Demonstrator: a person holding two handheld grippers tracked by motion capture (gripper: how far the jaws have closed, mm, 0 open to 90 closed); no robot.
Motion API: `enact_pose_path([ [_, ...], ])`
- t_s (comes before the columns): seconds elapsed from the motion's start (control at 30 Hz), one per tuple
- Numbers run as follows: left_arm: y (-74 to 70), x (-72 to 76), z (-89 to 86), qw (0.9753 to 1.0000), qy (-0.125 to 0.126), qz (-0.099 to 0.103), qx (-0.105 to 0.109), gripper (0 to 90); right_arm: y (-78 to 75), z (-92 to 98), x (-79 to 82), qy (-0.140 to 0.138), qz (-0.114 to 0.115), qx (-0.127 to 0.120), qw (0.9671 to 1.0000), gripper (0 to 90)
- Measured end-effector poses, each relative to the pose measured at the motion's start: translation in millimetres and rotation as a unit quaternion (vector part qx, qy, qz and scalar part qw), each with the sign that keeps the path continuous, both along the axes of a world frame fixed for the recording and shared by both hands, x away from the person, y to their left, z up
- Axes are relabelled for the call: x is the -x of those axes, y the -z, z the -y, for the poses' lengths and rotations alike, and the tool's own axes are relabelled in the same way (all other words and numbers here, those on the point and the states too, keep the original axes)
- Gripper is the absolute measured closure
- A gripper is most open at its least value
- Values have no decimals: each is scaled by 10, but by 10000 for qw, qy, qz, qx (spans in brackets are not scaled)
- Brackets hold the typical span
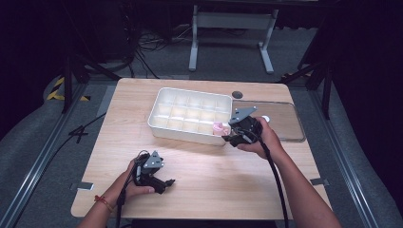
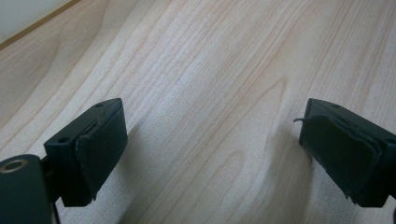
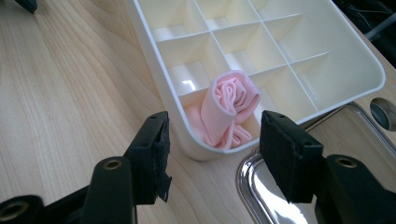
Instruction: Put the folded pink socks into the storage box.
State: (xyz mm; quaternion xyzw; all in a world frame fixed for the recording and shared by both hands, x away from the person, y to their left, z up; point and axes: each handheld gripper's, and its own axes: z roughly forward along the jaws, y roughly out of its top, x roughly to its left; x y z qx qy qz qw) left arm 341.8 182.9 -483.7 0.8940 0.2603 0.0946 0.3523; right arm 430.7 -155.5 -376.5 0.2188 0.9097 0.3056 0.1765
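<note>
In the right gripper view the pink rolled cloth (image 3: 227,109) sits at frame center in the near corner cell of the white divided tray (image 3: 345,51), just beyond and between the jaws of the right gripper (image 3: 212,144). Those jaws are spread wide, holding nothing, w/ the tray corner between them. The left gripper (image 2: 212,154) is also wide open over bare wooden table (image 2: 201,70), gripping nothing; in the high view it's at lower left, well apart from the cloth.

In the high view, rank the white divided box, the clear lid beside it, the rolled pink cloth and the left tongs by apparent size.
1. White divided box
2. Clear lid, somewhat smaller
3. Left tongs; they sit nearer the camera, which may flatter them
4. Rolled pink cloth
</note>
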Motion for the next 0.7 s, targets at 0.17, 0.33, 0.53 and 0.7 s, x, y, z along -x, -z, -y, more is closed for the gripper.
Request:
enact_pose_path([
  [0.17, 0, 1, 0, 10000, -3, -4, 2, 79, 4, 59, 58, 27, 77, 26, 10000, 421],
  [0.33, 0, 0, 0, 10000, -3, -1, 2, 79, 24, 144, 118, 48, 151, 17, 9999, 401],
  [0.53, 1, 1, 1, 10000, -1, -8, 6, 79, 94, 240, 160, 162, 123, 39, 9998, 371],
  [0.7, 1, 0, 1, 10000, 1, -8, 4, 78, 143, 306, 190, 215, 140, 127, 9996, 366],
])
